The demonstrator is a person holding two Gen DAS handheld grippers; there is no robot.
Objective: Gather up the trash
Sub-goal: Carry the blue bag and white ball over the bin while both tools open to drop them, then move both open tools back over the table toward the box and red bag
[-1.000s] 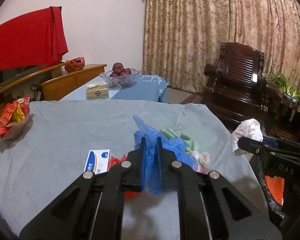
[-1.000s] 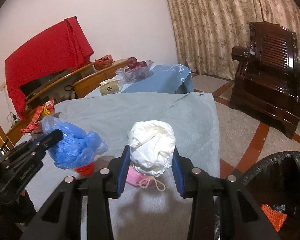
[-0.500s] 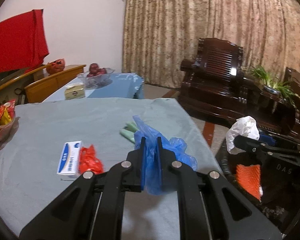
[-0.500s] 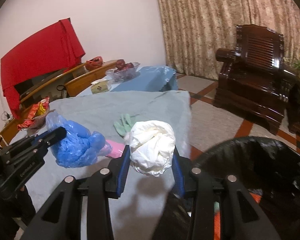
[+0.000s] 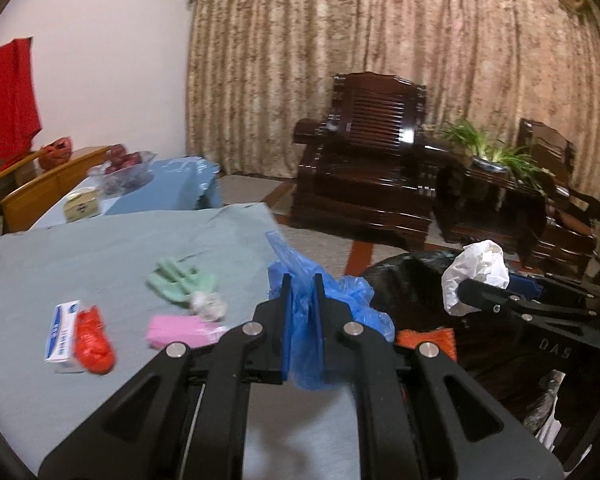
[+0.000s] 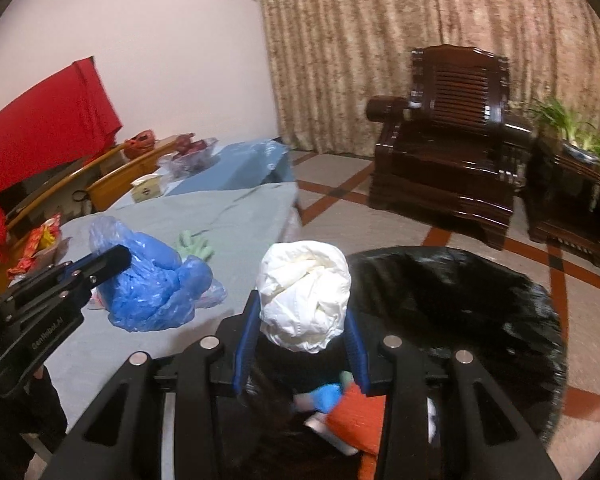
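My left gripper [image 5: 301, 284] is shut on a crumpled blue plastic bag [image 5: 332, 296], held over the table's right edge; the same blue bag [image 6: 148, 280] shows at the left of the right wrist view. My right gripper [image 6: 302, 312] is shut on a white crumpled wad [image 6: 306, 294], hanging over the open black trash bag [image 6: 460, 280]. That white wad [image 5: 476, 268] shows right of the left gripper. Inside the trash bag lie an orange piece [image 6: 360, 416] and a blue scrap [image 6: 324, 398]. On the grey tablecloth [image 5: 100, 248] lie a green glove [image 5: 178, 284], a pink pack [image 5: 180, 330], a red wrapper [image 5: 94, 340] and a white-blue box [image 5: 62, 336].
Dark wooden armchairs [image 5: 372, 176] and a potted plant [image 5: 496, 156] stand on the tiled floor beyond the trash bag. A fruit bowl [image 5: 124, 164] and tissue box [image 5: 82, 206] sit on the blue table behind. Snack packets [image 6: 40, 244] lie at the table's far left.
Both grippers have swung to the right with their loads. The right one went from above the table to above the black trash bag; the left one reached the table's right edge.
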